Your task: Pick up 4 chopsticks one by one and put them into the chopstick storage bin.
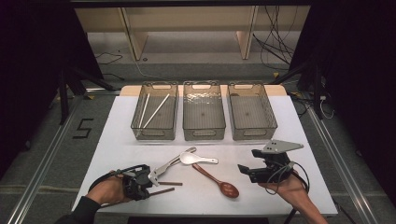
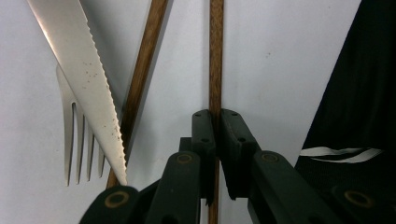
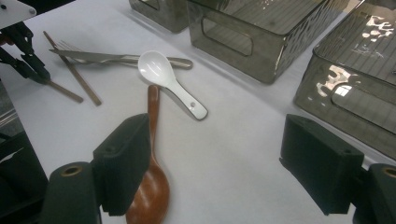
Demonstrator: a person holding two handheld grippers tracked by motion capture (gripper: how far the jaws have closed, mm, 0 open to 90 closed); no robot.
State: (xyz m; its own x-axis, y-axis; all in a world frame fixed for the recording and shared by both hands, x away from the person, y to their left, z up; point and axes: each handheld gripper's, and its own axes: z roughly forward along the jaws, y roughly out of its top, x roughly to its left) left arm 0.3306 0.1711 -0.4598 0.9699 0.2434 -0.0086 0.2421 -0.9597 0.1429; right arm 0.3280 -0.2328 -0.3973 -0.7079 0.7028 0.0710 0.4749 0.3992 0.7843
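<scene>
One brown chopstick [image 2: 215,60] clamped between left tongs [image 2: 218,122]; right tongs [image 3: 229,168] wide.

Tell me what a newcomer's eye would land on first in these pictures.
Probably the three clear bins in a row at the back of the white table, the left one holding two white chopsticks. In front lies loose cutlery: a white spoon, a brown wooden spoon, a knife and a fork. At the near left, the left gripper is shut on a brown chopstick.
</scene>
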